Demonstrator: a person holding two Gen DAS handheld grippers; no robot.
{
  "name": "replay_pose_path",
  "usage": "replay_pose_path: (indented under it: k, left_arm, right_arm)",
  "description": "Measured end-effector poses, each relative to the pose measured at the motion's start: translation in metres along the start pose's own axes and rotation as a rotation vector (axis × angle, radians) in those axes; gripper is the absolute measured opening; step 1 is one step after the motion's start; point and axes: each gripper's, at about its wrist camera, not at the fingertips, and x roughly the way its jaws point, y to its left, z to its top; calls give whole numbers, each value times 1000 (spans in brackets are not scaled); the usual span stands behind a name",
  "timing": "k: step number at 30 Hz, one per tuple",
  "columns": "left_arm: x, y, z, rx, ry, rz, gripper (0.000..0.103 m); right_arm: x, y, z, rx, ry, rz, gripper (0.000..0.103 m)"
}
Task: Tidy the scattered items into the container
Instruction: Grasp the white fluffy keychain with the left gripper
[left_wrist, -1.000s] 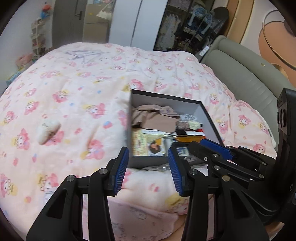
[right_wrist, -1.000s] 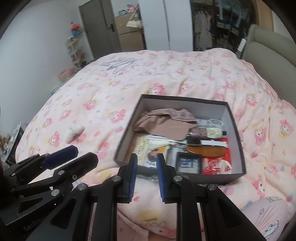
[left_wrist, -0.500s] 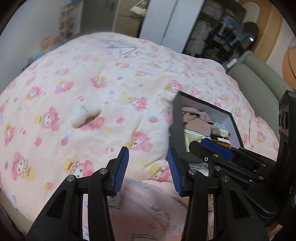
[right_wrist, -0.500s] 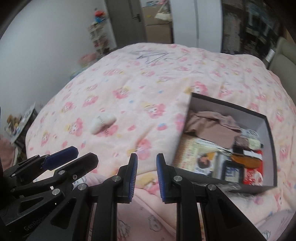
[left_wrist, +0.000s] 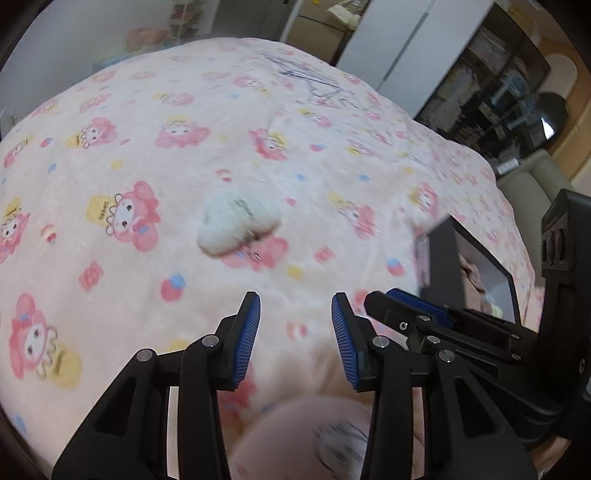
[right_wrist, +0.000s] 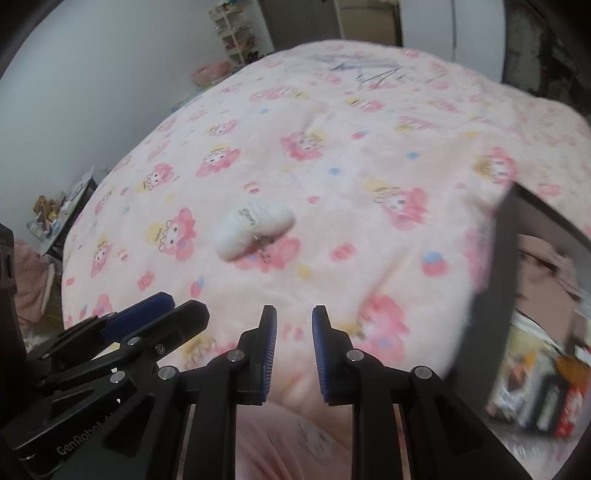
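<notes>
Ahead of my left gripper, a little left of the line between its jaws and well apart from them, lies one white plush keychain on the pink cartoon-print duvet. In the right wrist view it sits ahead and to the left of my right gripper, also well clear. I judge it light and soft, likely to squash under the pads, so a grip across the plump middle of its body should hold better than pinching an end. A small metal clasp hangs from its near edge; it looks too thin and loose to grab reliably, and might snag in the fluffy duvet. My left jaws stand wide with nothing between them, wide enough, I think, to straddle the toy. My right jaws are narrower, a modest gap, also empty. The dark grey box sits off to the right of both grippers, its near wall up, already holding a beige cloth and several packets I cannot count through the blur. By count: one plush toy loose on the bed, one box, two grippers.
</notes>
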Motion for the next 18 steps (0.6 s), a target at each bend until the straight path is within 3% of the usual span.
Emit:
replay_pose_path:
  k: [4, 8, 12, 16, 18]
  left_arm:
    - [37, 38, 24, -75, 6, -4, 47]
    - [77, 76, 41, -198, 43, -83, 47]
    - [99, 86, 47, -228, 56, -103, 47]
    - [116, 100, 49, -286, 61, -123, 54]
    - [126, 107, 48, -322, 74, -142, 53]
  right_arm:
    - [44, -12, 30, 46, 47, 90, 20]
    - [80, -29, 59, 114, 57, 93, 21]
    - [109, -40, 80, 160, 58, 121, 31]
    - [138, -25, 88, 102, 101, 183, 33]
    - [153, -18, 87, 79, 124, 213, 33]
